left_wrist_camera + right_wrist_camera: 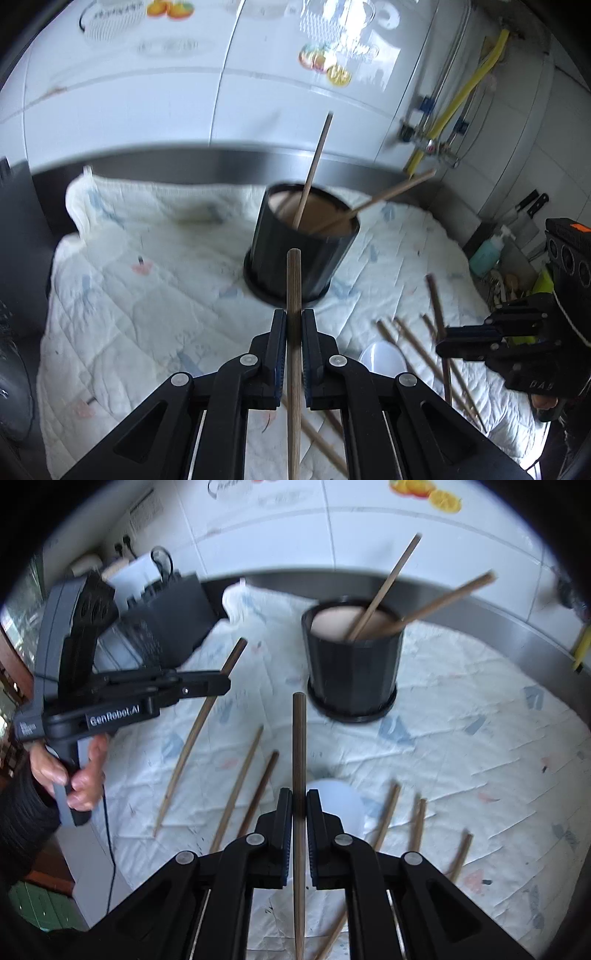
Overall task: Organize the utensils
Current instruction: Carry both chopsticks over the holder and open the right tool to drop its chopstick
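Left wrist: left claw (294, 325) clamps a chopstick (294, 280) before the holder (301, 254); right claw (299, 805) clamps another chopstick (298, 738).

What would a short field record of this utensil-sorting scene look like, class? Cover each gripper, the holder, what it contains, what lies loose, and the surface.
left gripper: shut on a wooden chopstick
right gripper: shut on another chopstick
holder: black pot, upright on the cloth
in holder: two chopsticks, leaning
loose: several chopsticks and a white spoon
surface: white quilted cloth
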